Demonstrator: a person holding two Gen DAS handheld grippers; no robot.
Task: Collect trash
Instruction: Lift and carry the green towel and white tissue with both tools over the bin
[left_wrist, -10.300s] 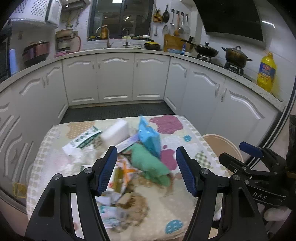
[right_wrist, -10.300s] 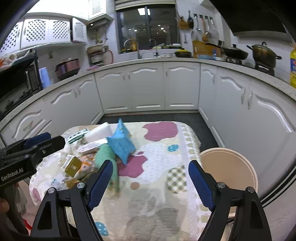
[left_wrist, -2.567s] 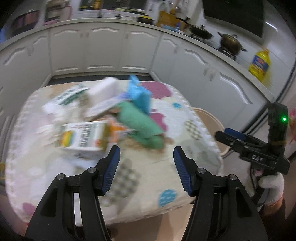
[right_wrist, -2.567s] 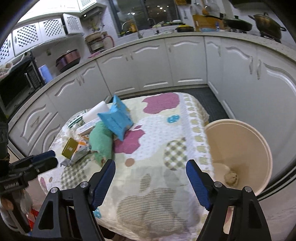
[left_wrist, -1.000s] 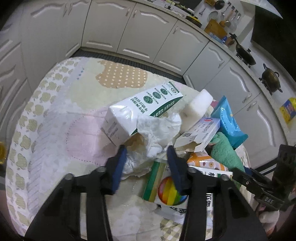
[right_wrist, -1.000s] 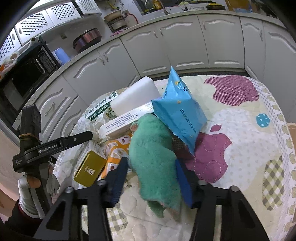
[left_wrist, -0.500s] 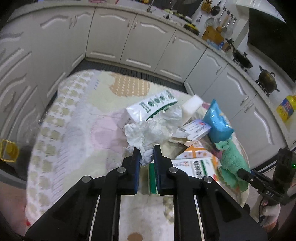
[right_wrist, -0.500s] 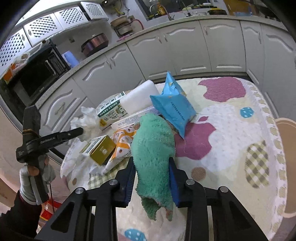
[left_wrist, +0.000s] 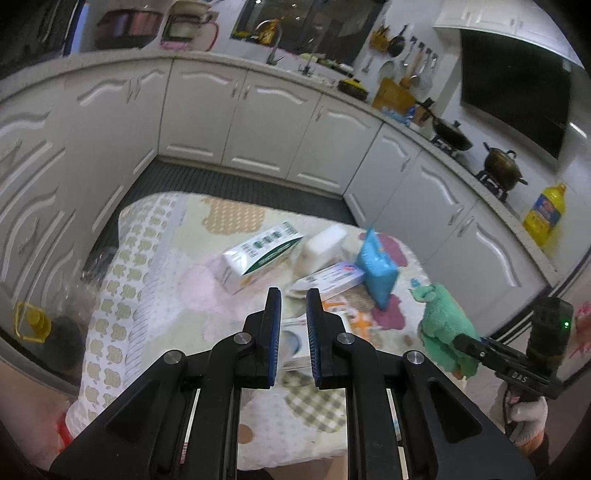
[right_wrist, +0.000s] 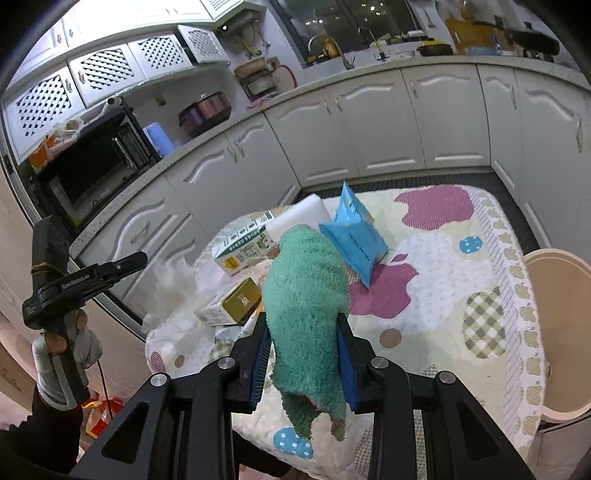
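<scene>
Jaws of my right gripper (right_wrist: 303, 322) have just been closing and now pinch the green towel (right_wrist: 306, 280) from both sides. It hangs limp between the pads, clear of the cloth-covered table (right_wrist: 443, 314), its ragged end drooping below them.

My left gripper (left_wrist: 293, 295) is closed down to a thin slit, and in its own view I see nothing between the pads. From the right wrist, a blurred white tissue (right_wrist: 173, 280) shows just under its tip; I cannot tell whether it is pinched there or loose.

Past the towel, the remaining trash lies heaped on the left half of the table. A gold-ended box (right_wrist: 240, 299) is nearest. Behind it lies a green-and-white carton (right_wrist: 240, 247), and a white block (right_wrist: 303, 210) sits at the back. A blue packet (right_wrist: 354, 232) stands tilted just to the right of the towel. The table's right half is bare cloth.

Off its right edge, lower down, stands a beige bin (right_wrist: 557, 332). White cabinets (right_wrist: 369, 122) curve round behind.
</scene>
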